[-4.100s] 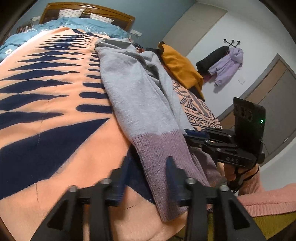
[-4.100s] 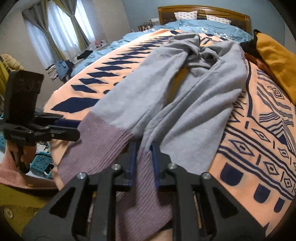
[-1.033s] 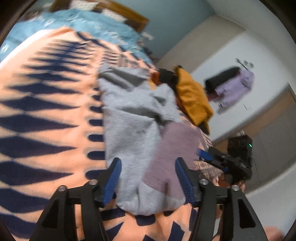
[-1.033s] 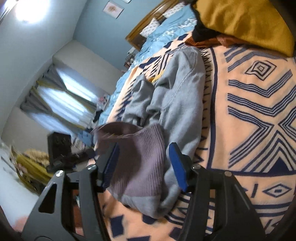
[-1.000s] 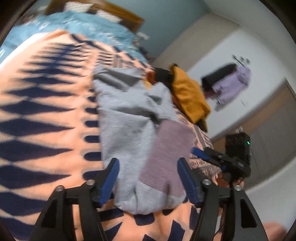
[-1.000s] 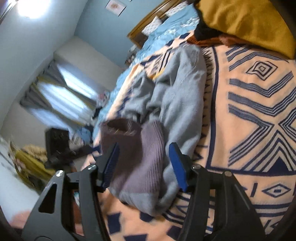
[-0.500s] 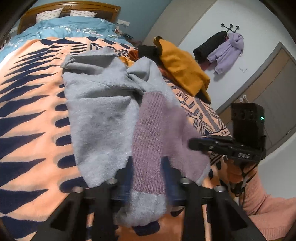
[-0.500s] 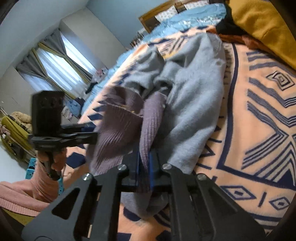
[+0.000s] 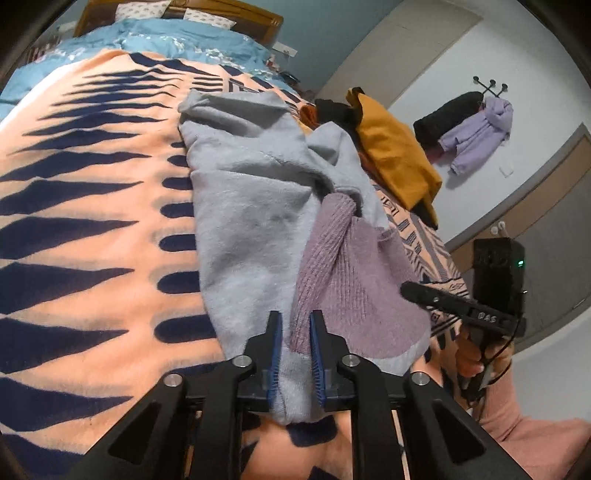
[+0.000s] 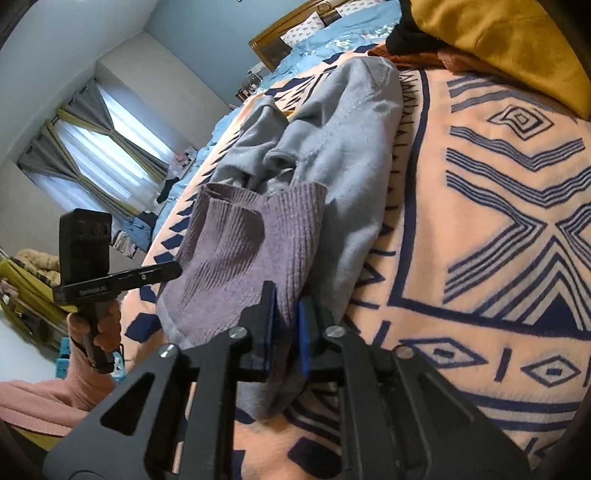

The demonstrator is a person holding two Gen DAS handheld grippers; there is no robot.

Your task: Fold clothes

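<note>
Covering the bed, an orange patterned blanket point(image 9: 92, 229) carries the grey sweater point(image 9: 251, 206), pinched by both tongs point(image 9: 294, 345) point(image 10: 284, 325).

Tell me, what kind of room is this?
Most likely a bedroom in a home. A bed with a wooden headboard and pillows fills the view, jackets hang on wall hooks, and a curtained window stands to one side.

Soft, even daylight comes through the curtained window point(image 10: 99, 147) far left of the right tool, slightly blown out. Shadows are faint. Both views are sharp centrally, bending strongly toward dark vignetted corners, with mild softness at the rims.
</note>
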